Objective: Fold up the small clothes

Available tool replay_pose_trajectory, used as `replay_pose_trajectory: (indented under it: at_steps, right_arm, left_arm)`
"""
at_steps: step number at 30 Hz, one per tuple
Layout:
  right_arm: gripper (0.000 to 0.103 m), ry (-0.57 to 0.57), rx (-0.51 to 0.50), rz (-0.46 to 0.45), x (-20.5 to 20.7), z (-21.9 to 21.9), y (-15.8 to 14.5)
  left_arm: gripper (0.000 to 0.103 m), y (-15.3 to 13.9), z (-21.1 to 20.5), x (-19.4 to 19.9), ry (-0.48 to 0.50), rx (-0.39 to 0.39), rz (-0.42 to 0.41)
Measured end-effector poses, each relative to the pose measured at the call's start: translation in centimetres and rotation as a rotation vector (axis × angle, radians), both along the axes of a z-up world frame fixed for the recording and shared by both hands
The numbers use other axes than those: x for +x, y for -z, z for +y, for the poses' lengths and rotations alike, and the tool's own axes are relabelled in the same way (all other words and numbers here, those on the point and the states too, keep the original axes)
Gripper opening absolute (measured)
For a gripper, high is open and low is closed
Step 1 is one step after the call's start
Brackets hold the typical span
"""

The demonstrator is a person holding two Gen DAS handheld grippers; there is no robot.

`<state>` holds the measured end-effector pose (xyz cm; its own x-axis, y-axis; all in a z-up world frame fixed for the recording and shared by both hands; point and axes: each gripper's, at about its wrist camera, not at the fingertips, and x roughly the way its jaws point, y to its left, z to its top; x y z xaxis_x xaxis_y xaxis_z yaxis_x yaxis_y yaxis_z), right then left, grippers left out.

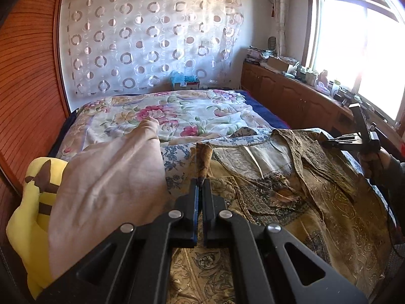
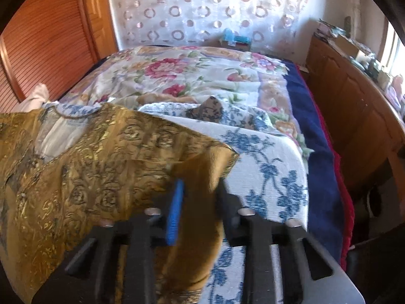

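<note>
The garment (image 2: 96,167) is a gold brocade cloth with a glossy, raised scroll weave; the bedcover (image 2: 265,172) beneath is matt, ribbed white cloth printed in blue; each tool (image 1: 201,185) is matt black plastic with shiny metal rivets; the wardrobe door (image 1: 27,81) is slatted, varnished wood.

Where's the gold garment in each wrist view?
Left wrist: gold garment fills the lower right, spread over the bed; a corner is pinched in the left gripper.
Right wrist: gold garment fills the left and lower centre; its edge runs between the fingers of the right gripper.
Shared landmark: the floral quilt behind it, below the circle-pattern curtain.
</note>
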<state>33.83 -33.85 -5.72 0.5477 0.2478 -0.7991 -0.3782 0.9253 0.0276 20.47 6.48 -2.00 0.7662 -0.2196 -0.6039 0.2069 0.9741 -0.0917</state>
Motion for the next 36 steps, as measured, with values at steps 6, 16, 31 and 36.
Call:
replay_pose_trajectory:
  at_steps: [6, 16, 31, 36]
  right_arm:
    - [0.003, -0.005, -0.003, -0.064, -1.2, 0.9, -0.9]
    - [0.003, 0.007, 0.057, -0.219, -6.1, 0.4, -5.5]
    - [0.002, 0.022, 0.117, -0.336, -16.5, -1.7, -9.4]
    - [0.002, 0.028, 0.129, -0.335, -22.3, -3.2, -9.1]
  left_arm:
    - [0.000, -0.5, -0.5, -1.0, 0.002, 0.003, -0.016]
    - [0.000, -1.9, -0.2, -4.1, -0.021, -0.011, -0.069]
    - [0.000, -2.8, 3.2, -12.5, -0.109, -0.058, -0.147]
    - [0.000, -2.2, 4.7, -17.6, -0.151, -0.082, -0.168]
